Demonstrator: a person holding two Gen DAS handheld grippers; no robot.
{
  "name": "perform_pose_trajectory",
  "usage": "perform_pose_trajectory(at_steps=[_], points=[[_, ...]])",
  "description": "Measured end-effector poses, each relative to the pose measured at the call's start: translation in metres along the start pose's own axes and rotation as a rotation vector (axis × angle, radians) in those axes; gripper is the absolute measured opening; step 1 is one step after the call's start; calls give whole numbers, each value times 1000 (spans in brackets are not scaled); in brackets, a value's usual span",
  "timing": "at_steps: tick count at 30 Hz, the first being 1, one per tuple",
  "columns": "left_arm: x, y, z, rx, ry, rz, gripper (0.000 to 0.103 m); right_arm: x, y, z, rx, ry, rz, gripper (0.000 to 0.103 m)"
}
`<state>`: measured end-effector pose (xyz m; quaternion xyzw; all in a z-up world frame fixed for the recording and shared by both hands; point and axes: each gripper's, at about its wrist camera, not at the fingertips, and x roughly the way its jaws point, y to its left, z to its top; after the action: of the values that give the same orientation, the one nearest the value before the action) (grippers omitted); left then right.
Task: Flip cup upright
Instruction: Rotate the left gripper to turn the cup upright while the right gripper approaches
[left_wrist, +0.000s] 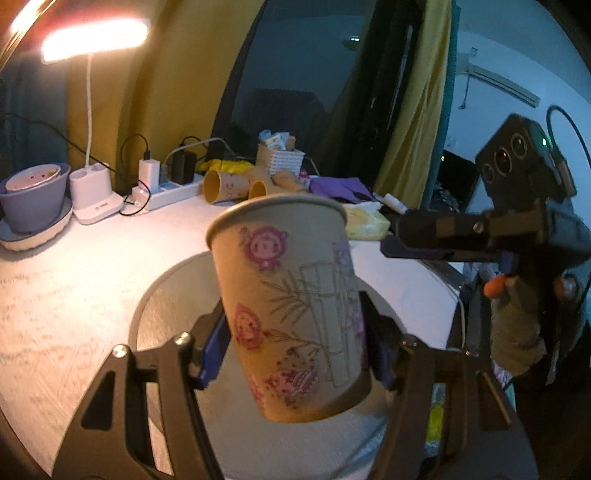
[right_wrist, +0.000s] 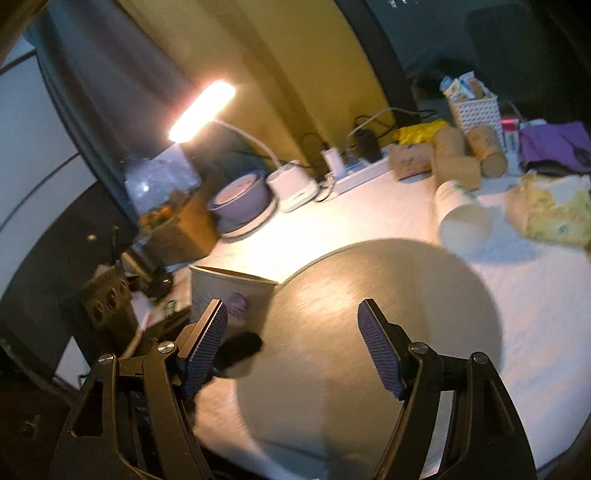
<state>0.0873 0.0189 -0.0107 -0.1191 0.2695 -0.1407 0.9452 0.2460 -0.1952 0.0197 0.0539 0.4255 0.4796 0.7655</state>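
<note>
Both jaws clamp cup (left_wrist: 295, 306) — rim (left_wrist: 277, 212) up.

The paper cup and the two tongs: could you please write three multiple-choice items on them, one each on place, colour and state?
1. Where is the paper cup?
A. Lying on the round mat
B. Held above the round mat by the left tongs
C. In the white basket

2. What colour are the pads of the right tongs?
A. Blue
B. Red
C. Green

3. In what state are the right tongs?
A. Shut on a cup
B. Shut on nothing
C. Open and holding nothing

Answers: 1 B, the pads press the cup's sides over the mat. 2 A, both ribbed pads are blue. 3 C, a wide gap shows only the mat.
</note>
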Motion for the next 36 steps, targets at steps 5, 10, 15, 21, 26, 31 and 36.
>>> perform_pose_trajectory(at_steps=[5,10,15,21,26,31,36], points=[[-11,-12,-12,13,-45,-37,64,-5,18,-17,24,10,62,76],[-19,-33,-24,89,-76,-72,64,-1,26,-33,53,52,116,76],[-20,-47,-36,148,-78,-102,64,0,27,-44,76,84,176,78],[-16,-53,-40,169,-62,-131,65,3,20,-50,104,117,214,78],[-10,-48,-40,155,-40,-147,66,14,15,-51,126,152,246,78],[2,-32,-37,116,-8,-153,68,22,11,-48,115,170,235,74],[4,-23,-38,82,1,-150,77,32,3,-45,137,158,246,72]])
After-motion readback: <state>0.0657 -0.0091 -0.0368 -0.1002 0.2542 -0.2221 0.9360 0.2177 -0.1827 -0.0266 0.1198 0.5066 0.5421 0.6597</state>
